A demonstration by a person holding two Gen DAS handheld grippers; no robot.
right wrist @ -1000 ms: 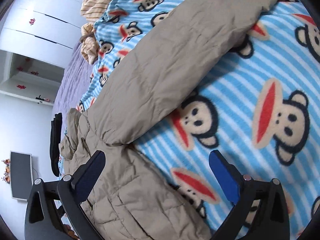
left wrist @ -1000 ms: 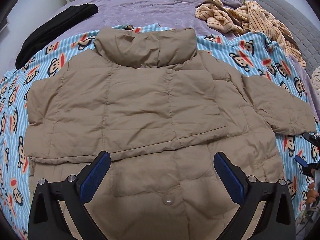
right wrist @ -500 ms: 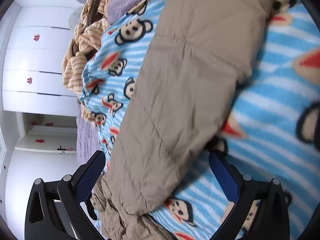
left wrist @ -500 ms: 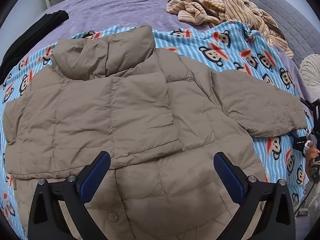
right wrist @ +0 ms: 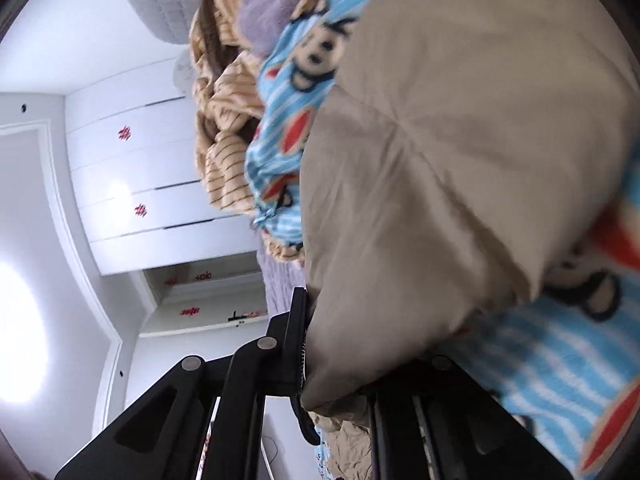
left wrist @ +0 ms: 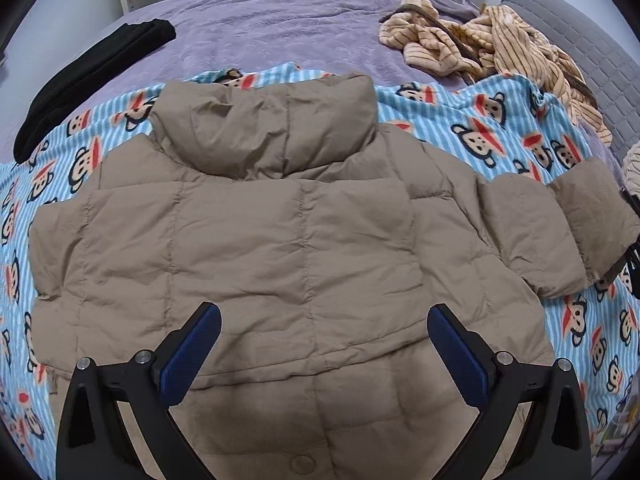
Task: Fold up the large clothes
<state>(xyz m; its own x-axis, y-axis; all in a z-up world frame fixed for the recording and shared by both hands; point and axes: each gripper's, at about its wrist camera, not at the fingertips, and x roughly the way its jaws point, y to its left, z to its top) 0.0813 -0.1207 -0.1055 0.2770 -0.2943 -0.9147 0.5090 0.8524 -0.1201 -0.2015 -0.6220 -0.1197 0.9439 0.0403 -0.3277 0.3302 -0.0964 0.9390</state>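
Note:
A tan puffer jacket (left wrist: 280, 240) lies back up and spread flat on a blue striped monkey-print blanket (left wrist: 500, 120) on the bed. My left gripper (left wrist: 324, 344) hovers open above the lower back of the jacket, with nothing between its blue pads. The jacket's right sleeve (left wrist: 560, 232) stretches toward the right edge, its cuff end bent upward. In the right wrist view, my right gripper (right wrist: 360, 344) has its jaws closing on that sleeve (right wrist: 460, 140), and tan fabric is pinched between the fingers. Part of it shows at the cuff as the right gripper (left wrist: 631, 240).
A black garment (left wrist: 92, 76) lies at the far left on the purple bedspread (left wrist: 280, 28). A crumpled tan striped garment (left wrist: 500, 48) sits at the far right by the grey headboard (left wrist: 580, 32). A white wardrobe (right wrist: 140, 180) stands beyond the bed.
My right gripper went from wide open beside the sleeve to shut on its cuff end and rolled over. The cuff now stands up off the blanket. The left gripper drifted sideways, still open.

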